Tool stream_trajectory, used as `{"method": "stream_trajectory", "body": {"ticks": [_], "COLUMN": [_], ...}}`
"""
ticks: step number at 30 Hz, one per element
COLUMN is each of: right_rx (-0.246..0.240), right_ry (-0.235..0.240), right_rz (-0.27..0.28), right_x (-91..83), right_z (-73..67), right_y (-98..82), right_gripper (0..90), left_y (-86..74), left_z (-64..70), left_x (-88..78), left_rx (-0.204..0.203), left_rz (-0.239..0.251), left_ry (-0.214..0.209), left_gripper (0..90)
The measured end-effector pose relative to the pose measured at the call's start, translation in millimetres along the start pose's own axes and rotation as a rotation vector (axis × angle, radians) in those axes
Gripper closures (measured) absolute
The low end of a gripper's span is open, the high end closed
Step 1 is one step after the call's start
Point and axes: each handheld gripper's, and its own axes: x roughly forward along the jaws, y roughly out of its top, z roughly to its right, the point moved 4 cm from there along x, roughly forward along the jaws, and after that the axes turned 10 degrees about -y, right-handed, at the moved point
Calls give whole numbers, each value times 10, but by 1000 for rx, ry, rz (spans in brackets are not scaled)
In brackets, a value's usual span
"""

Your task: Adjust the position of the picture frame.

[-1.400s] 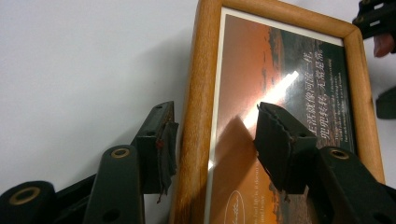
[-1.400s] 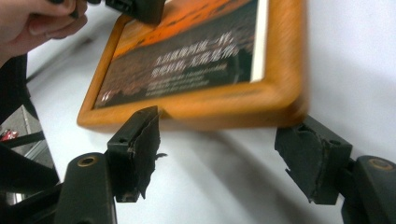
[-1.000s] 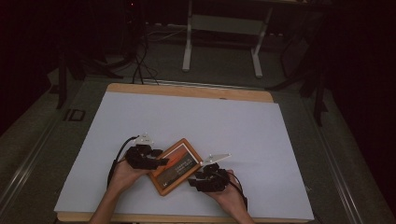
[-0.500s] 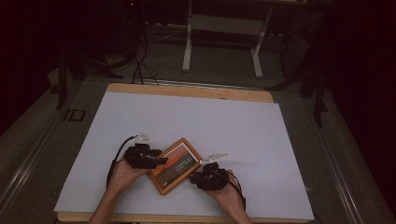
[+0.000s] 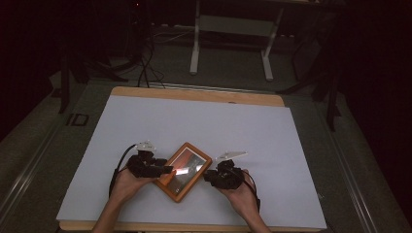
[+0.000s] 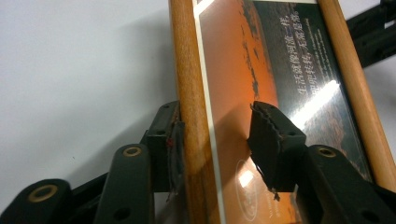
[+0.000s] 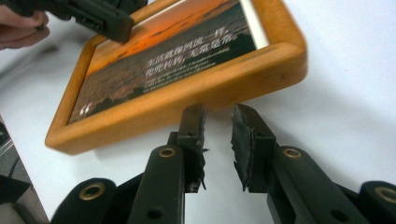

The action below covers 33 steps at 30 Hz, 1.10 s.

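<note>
The left hand-held gripper point(image 6: 217, 140) is straddling one rail of the orange-wooden rectangular picture frame point(image 5: 183, 171); its jaws, just closing, are not yet clamping, apparently to steady it on the white worktop point(image 5: 204, 126); the right hand-held gripper point(image 7: 218, 122), narrowly parted and empty, is waiting just before the frame's opposite edge.

At lower centre, the picture frame point(image 5: 183, 171) is orange-brown wood around an orange-and-dark print with white lettering, on a white sheet point(image 5: 204, 126).
</note>
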Motion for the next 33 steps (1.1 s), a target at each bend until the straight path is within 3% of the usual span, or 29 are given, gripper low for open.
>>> {"method": "stream_trajectory", "body": {"ticks": [9,14,20,26,33], "right_rx": [27,41,56,78,98], "right_ry": [16,5,-8,-12,-11], "right_rz": [1,11,20,5,-13], "right_x": [-14,-36,-50,-40,-21], "right_z": [77,122,167,213,273], "right_y": [20,40,58,-24,-117], "right_gripper": [731,736,737,700,678], "left_y": [-36,-87,-114,-97,-77], "left_z": [59,102,160,185,216], "left_x": [-4,0,9,-1,56], "left_rx": [-5,-12,-8,-7,18], "left_rz": [-14,-23,-33,-13,-41], "left_ry": [-2,-36,-47,-58,-42], "left_gripper": [573,585,594,621,606]}}
